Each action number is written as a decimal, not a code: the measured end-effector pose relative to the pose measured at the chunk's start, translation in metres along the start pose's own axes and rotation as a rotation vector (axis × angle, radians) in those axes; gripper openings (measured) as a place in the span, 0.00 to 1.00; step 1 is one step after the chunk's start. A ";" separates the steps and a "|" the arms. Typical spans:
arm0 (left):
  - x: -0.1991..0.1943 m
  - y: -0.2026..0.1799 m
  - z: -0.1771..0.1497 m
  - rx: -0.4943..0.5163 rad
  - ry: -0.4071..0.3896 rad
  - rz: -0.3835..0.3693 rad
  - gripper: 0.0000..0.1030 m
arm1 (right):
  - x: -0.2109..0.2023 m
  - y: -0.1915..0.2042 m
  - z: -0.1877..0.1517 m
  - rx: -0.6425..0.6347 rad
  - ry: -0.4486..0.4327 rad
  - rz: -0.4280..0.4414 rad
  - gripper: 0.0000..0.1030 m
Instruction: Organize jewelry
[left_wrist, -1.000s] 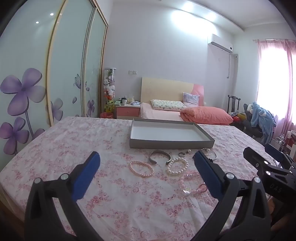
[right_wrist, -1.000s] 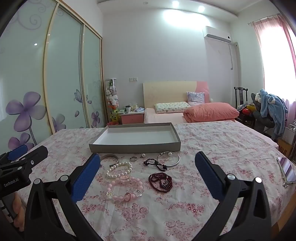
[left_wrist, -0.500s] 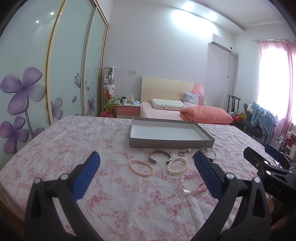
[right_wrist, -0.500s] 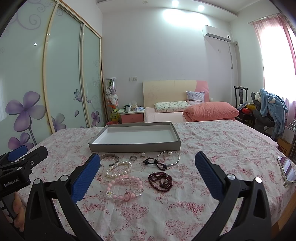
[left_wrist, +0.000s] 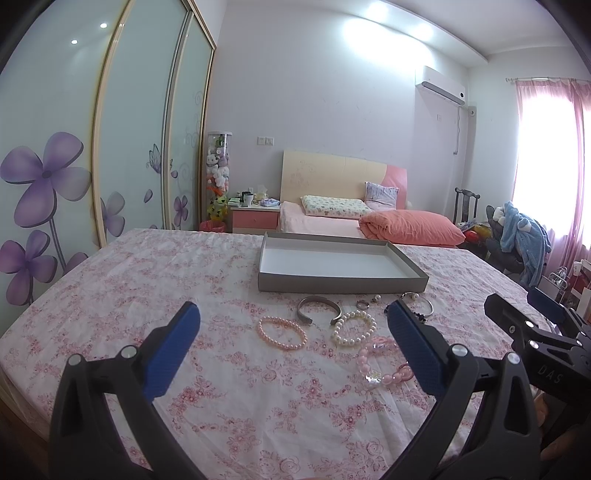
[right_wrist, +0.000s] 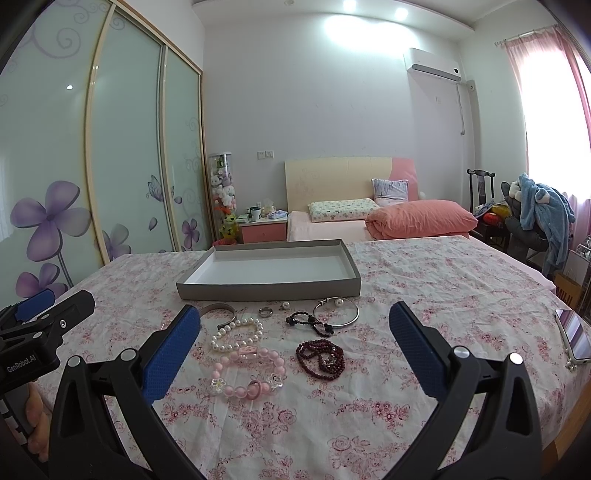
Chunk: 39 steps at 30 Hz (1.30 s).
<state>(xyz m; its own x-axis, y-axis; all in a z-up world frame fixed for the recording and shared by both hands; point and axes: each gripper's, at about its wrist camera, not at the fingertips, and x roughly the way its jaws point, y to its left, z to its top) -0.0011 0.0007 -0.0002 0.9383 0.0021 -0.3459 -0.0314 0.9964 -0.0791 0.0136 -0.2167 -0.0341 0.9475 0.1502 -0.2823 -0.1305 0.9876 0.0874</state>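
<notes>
While both the left gripper (left_wrist: 291, 325) and right gripper (right_wrist: 293, 325) hover spread wide and empty, sorting seems unstarted; next, one likely pinches a bracelet (right_wrist: 247, 373) toward the tray (right_wrist: 269, 288).

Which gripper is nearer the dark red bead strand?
Right. The dark red bead strand lies between the right gripper jaws; the left gripper sits further left, over pink pearls.

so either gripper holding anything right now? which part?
Nothing held. Left gripper and right gripper are both open and empty; the jewelry lies on the bedspread, the tray is empty.
</notes>
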 end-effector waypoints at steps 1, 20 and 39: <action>0.000 0.000 0.000 0.000 0.000 0.000 0.96 | -0.001 0.000 0.000 0.000 0.000 -0.001 0.98; 0.002 0.000 -0.008 0.000 0.003 -0.002 0.96 | 0.003 -0.004 -0.003 0.002 0.005 -0.001 0.98; 0.003 0.001 -0.007 -0.001 0.008 -0.002 0.96 | 0.010 -0.013 -0.018 0.005 0.010 -0.002 0.98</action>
<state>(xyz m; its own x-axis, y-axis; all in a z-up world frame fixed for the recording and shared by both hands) -0.0009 0.0006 -0.0080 0.9357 -0.0005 -0.3529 -0.0300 0.9963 -0.0810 0.0192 -0.2270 -0.0555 0.9447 0.1490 -0.2920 -0.1275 0.9876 0.0916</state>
